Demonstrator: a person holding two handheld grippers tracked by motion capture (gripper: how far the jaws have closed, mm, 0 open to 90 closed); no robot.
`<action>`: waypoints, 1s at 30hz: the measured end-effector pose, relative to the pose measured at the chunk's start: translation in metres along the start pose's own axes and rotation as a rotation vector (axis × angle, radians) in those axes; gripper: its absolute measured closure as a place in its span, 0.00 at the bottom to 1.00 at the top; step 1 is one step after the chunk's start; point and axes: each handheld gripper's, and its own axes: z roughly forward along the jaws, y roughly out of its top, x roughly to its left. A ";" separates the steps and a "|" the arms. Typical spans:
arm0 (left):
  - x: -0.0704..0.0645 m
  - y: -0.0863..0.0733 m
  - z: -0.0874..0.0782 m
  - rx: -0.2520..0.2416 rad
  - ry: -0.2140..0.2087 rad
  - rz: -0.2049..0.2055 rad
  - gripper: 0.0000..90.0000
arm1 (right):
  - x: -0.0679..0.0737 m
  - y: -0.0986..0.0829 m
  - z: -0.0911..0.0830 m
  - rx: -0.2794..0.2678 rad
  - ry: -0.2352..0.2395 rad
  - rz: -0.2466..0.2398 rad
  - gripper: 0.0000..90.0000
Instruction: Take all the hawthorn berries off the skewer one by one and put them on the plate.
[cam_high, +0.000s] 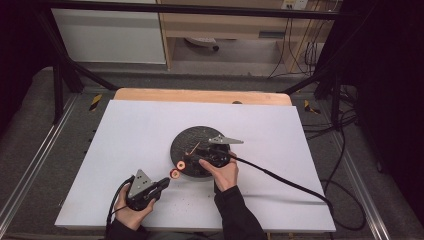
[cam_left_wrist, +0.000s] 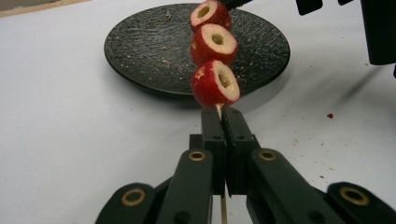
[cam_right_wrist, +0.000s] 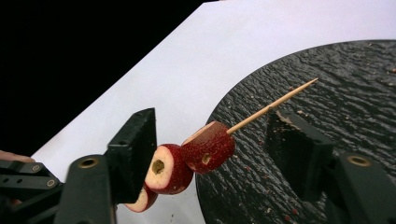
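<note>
Three red fruit pieces (cam_left_wrist: 215, 44) are threaded on a thin wooden stick (cam_right_wrist: 273, 106) above the edge of the black plate (cam_left_wrist: 140, 51). The stick's bottom end is pinched tight by the left gripper (cam_left_wrist: 223, 122). The right gripper (cam_right_wrist: 210, 140) is held wide around the top piece. If the fruit is squeezed crookedly, the stick could be snapped.

Your plate (cam_left_wrist: 140, 51) looks like matt black stone or rough-glazed ceramic, its rippled face speckled with crumbs. The skewer (cam_right_wrist: 273, 106) you hold is pale bare wood. The fruit rings (cam_left_wrist: 215, 84) have glossy red skin and moist, creamy flesh. Your grippers' jaws look matt black plastic, with brass-coloured pivot rings.
</note>
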 end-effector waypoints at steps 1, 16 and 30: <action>0.000 0.000 0.000 0.000 0.001 0.002 0.98 | 0.000 0.000 0.000 0.002 0.003 0.006 0.44; 0.000 0.002 -0.006 -0.044 0.025 0.004 0.98 | 0.001 -0.002 0.001 0.028 0.000 0.093 0.50; -0.008 0.002 -0.006 -0.066 0.005 0.020 0.98 | 0.001 -0.004 0.007 -0.002 0.014 0.179 0.54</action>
